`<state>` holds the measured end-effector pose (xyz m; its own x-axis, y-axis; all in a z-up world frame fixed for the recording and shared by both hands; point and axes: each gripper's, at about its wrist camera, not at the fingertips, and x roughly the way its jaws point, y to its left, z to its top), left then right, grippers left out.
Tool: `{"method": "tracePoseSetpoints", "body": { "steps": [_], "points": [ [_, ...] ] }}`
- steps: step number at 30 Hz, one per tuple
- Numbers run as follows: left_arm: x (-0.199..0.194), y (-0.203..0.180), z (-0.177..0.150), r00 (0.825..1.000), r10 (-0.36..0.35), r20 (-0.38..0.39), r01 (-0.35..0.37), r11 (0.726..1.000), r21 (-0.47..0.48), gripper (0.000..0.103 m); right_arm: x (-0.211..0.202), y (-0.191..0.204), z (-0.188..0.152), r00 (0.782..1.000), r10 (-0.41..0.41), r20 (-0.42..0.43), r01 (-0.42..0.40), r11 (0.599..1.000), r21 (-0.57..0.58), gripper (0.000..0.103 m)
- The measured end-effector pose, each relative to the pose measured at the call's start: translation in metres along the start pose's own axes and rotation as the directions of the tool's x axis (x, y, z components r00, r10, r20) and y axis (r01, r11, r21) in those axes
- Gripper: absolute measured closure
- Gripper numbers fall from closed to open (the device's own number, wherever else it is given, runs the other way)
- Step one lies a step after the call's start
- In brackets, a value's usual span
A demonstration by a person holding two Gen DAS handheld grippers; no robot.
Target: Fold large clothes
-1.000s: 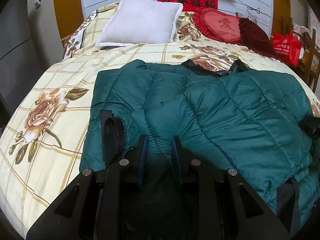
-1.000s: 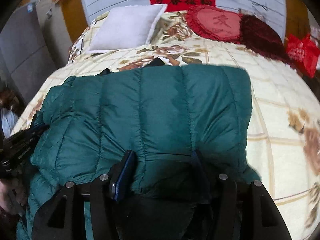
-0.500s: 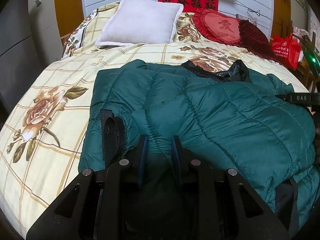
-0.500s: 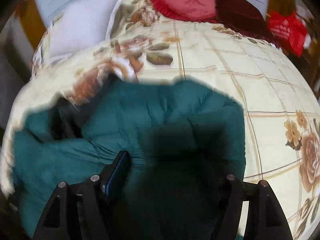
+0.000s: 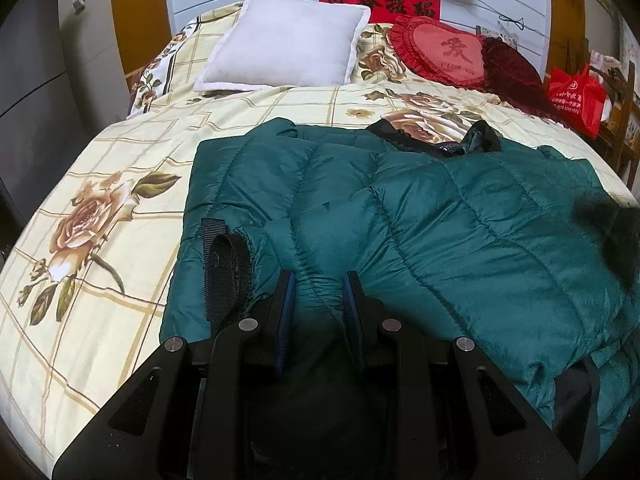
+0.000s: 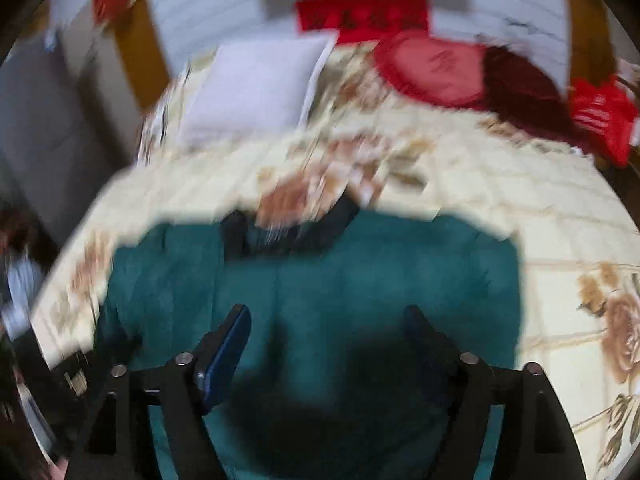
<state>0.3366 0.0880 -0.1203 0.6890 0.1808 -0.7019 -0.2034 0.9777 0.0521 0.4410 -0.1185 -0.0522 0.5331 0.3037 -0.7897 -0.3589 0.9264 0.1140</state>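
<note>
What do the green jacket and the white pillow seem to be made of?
Green jacket: probably a smooth synthetic shell with padded filling; it has a slight sheen and puffy stitched channels. White pillow: apparently a soft matte fabric, perhaps fleece or suede-like; its surface looks dull and faintly fuzzy. The exact fibre of either cannot be told.

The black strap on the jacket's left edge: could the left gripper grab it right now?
Probably not: the left gripper is shut on a fold of the green jacket; the black strap lies beside its left finger, uncovered.

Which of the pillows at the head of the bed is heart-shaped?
The red frilled heart-shaped cushion, between the plain white square pillow and the dark maroon velvet cushion.
</note>
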Motion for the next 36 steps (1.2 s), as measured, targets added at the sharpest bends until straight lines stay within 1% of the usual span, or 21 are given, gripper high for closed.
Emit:
{"method": "tracePoseSetpoints", "body": {
  "steps": [1,2,3,4,6,9,12,13,14,15,16,17,19,22,25,27,28,29,31,33,36],
  "points": [
    [0.001,0.000,0.000,1.000,0.001,-0.001,-0.001,1.000,0.001,0.078,0.016,0.005,-0.011,0.998,-0.035,-0.046,0.033,0.998,-0.044,0.019],
    [0.001,0.000,0.000,1.000,0.002,-0.002,-0.002,1.000,0.003,0.078,0.030,0.007,-0.023,0.996,-0.063,-0.062,0.058,0.995,-0.081,0.017],
    [0.001,0.000,0.000,1.000,0.003,-0.003,-0.003,1.000,0.003,0.078,0.032,0.004,-0.033,0.999,-0.045,-0.005,0.044,0.996,-0.071,0.017],
    [0.001,0.000,0.000,1.000,0.003,-0.004,-0.003,1.000,0.003,0.078,0.033,-0.003,-0.037,1.000,-0.021,0.014,0.021,0.999,-0.041,0.016],
    [0.001,0.000,0.000,1.000,0.002,-0.005,-0.002,1.000,0.001,0.078,0.034,-0.010,-0.035,1.000,0.010,0.003,-0.010,1.000,0.001,0.016],
    [0.001,0.000,0.001,1.000,0.002,-0.005,-0.002,1.000,0.002,0.078,0.018,-0.008,-0.028,1.000,-0.006,-0.022,0.006,1.000,-0.003,0.016],
    [0.001,0.000,0.001,1.000,0.002,-0.004,-0.002,1.000,0.002,0.078,-0.026,-0.010,-0.032,0.998,0.024,0.060,-0.024,1.000,-0.008,0.016],
    [0.001,0.001,0.000,1.000,0.003,-0.003,-0.003,1.000,0.002,0.078,-0.032,-0.011,-0.037,0.997,0.023,0.073,-0.022,1.000,-0.007,0.014],
    [0.001,0.001,0.000,1.000,0.003,-0.003,-0.003,1.000,0.002,0.078,-0.032,-0.014,-0.044,0.998,0.014,0.059,-0.014,1.000,-0.005,0.009],
    [0.001,0.001,0.000,1.000,0.003,-0.001,-0.003,1.000,0.006,0.078,-0.025,-0.017,-0.049,1.000,0.004,0.015,-0.004,1.000,-0.006,0.009],
    [0.000,0.000,0.000,1.000,0.008,-0.002,-0.008,1.000,0.011,0.078,-0.010,-0.023,-0.055,0.998,-0.020,-0.060,0.020,1.000,-0.003,0.008],
    [0.000,0.000,0.001,1.000,0.010,-0.002,-0.010,1.000,0.014,0.078,-0.003,-0.028,-0.061,0.996,-0.017,-0.086,0.018,1.000,0.006,0.008],
    [0.000,-0.001,0.000,1.000,0.010,-0.002,-0.010,1.000,0.013,0.078,-0.010,-0.030,-0.062,0.999,-0.007,-0.054,0.009,1.000,0.025,0.008],
    [0.000,-0.004,0.000,1.000,0.024,-0.001,-0.024,0.999,0.025,0.078,-0.019,-0.026,-0.057,0.998,-0.030,-0.059,0.032,0.998,0.045,0.009],
    [0.000,-0.005,0.000,1.000,0.024,-0.002,-0.024,0.999,0.024,0.078,-0.045,-0.018,-0.053,0.998,-0.026,0.053,0.023,0.998,0.062,0.009],
    [0.000,-0.005,0.000,1.000,0.027,-0.002,-0.027,0.999,0.026,0.078,-0.057,-0.007,-0.047,0.992,0.036,0.123,-0.044,0.997,0.057,0.009],
    [0.000,-0.004,0.000,1.000,0.027,-0.002,-0.027,0.999,0.025,0.078,-0.057,0.001,-0.044,0.989,0.055,0.135,-0.061,0.997,0.038,0.009],
    [0.000,-0.004,0.000,1.000,0.026,-0.003,-0.026,0.999,0.025,0.078,-0.053,0.008,-0.043,0.989,0.067,0.133,-0.070,0.997,0.013,0.009],
    [0.000,-0.004,0.000,1.000,0.022,-0.002,-0.022,1.000,0.021,0.078,-0.035,0.023,-0.046,0.994,0.071,0.084,-0.067,0.996,-0.053,0.009],
    [0.000,-0.003,0.000,1.000,0.023,-0.003,-0.023,1.000,0.022,0.078,-0.003,0.034,-0.058,1.000,0.013,-0.005,-0.014,0.992,-0.125,0.007],
    [0.001,-0.002,0.000,1.000,0.020,-0.004,-0.020,1.000,0.018,0.078,0.005,0.030,-0.066,1.000,0.012,0.008,-0.011,0.994,-0.107,0.004]
  ]
}}
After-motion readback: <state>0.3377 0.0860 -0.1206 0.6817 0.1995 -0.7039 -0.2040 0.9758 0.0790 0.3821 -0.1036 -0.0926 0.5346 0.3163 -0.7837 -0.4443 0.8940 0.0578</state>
